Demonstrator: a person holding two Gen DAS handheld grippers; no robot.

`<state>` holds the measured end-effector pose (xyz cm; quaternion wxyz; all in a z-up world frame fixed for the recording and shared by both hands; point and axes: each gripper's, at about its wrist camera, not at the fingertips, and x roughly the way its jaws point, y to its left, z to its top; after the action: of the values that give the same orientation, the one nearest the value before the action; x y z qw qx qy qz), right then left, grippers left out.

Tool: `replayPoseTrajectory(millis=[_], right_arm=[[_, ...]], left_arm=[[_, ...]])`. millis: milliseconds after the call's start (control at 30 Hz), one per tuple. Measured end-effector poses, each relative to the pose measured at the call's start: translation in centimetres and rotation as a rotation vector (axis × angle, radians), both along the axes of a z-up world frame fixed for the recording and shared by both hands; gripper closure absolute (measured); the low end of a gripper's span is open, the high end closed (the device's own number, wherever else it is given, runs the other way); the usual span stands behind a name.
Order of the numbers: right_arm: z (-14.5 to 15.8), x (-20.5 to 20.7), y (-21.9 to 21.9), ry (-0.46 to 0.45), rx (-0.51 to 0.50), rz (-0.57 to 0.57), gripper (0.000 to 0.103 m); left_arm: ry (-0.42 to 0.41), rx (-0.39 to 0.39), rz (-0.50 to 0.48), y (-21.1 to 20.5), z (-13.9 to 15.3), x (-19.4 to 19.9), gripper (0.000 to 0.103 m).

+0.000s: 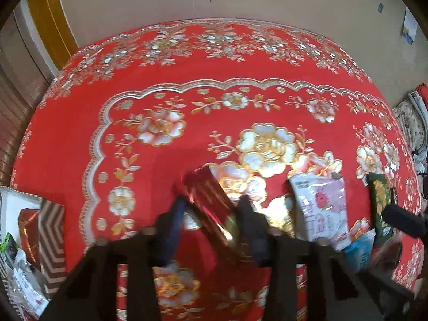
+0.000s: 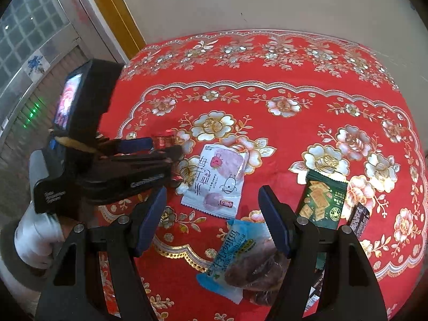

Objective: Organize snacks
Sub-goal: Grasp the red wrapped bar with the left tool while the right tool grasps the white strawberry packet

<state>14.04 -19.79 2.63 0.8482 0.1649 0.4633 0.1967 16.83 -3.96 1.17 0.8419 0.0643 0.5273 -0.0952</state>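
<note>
A: Left gripper?

B: Jaws clamped on a red foil packet, held lifted over the red floral tablecloth. It's tilted, one end poking forward past the fingers. Blurry, so I'd guess it's mid-carry.

A: Headed where?

B: Probably the box at the far left edge of the left view. Striped wall, and it holds packets already, another red one included. Judgement only.

A: Right gripper?

B: Jaws wide apart, nothing between them. It hovers over a blue packet with brown pieces inside, lying flat and close under the fingers. Looks lined up as the next pick, but not touching as far as I can tell.

A: Other snacks?

B: White-and-pink packet flat mid-table, just beside the left gripper. Green cracker packet to the right, a small dark packet next to it. All apart from the box, still loose.

A: Risk?

B: Foil is slick and held at an angle; it could slip.
</note>
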Motion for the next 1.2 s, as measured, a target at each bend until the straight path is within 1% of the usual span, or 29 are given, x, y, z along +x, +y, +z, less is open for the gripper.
replayPoseTrajectory(millis=[33,100,267,333,400,433,467,500,533,600,700,833,933,1033,1200], right_arm=[[-0.1,0.2,0.2,0.005,-0.006,0.003,0.032],[-0.4,0.8,0.9,0.014,-0.010,0.012,0.032],[-1.3,2.6,2.6,0.040,-0.052,-0.009,0.032],[-2.1,3.5,3.2,0.073,-0.085,-0.022,0.032],[-3.0,4.1,3.5,0.099,-0.090,-0.032,0.030],[-3.1,4.1,3.7,0.084,-0.098,-0.037,0.031],[-3.2,4.1,3.9,0.081,-0.109,-0.032,0.034],[-3.1,4.1,4.0,0.073,-0.122,-0.027,0.050],[-3.0,4.0,4.2,0.058,-0.128,-0.008,0.052],[-2.9,3.9,4.2,0.038,-0.128,0.027,0.052],[-2.9,3.7,3.8,0.044,-0.120,0.040,0.052],[-2.2,2.9,3.1,0.039,-0.083,0.033,0.052],[-1.2,2.5,3.5,0.024,-0.059,0.036,0.052],[0.0,2.2,4.6,0.005,-0.042,0.056,0.052],[2.1,2.1,7.5,-0.035,-0.014,0.108,0.052]], left_arm=[[0.003,-0.007,0.000,0.6,0.1,0.0,0.082],[0.015,-0.026,0.008,1.7,0.2,-0.1,0.087],[0.028,-0.078,0.033,4.1,0.2,-1.1,0.088],[0.034,-0.103,0.036,4.7,0.2,-1.4,0.089],[0.038,-0.124,0.034,5.2,0.2,-1.5,0.089],[0.041,-0.136,0.035,5.4,0.2,-1.6,0.089],[0.043,-0.145,0.036,5.8,0.2,-1.6,0.089],[0.044,-0.155,0.038,6.1,0.1,-1.7,0.090],[0.044,-0.162,0.038,6.3,0.2,-1.7,0.090],[0.046,-0.173,0.035,6.8,0.1,-1.8,0.090],[0.043,-0.175,0.029,7.3,0.3,-2.0,0.090],[0.018,-0.164,0.023,8.1,1.2,-2.7,0.090],[0.004,-0.168,0.023,8.8,2.1,-3.3,0.090],[-0.009,-0.171,0.031,9.7,2.8,-3.9,0.090],[-0.024,-0.154,0.064,12.1,3.8,-4.9,0.090]])
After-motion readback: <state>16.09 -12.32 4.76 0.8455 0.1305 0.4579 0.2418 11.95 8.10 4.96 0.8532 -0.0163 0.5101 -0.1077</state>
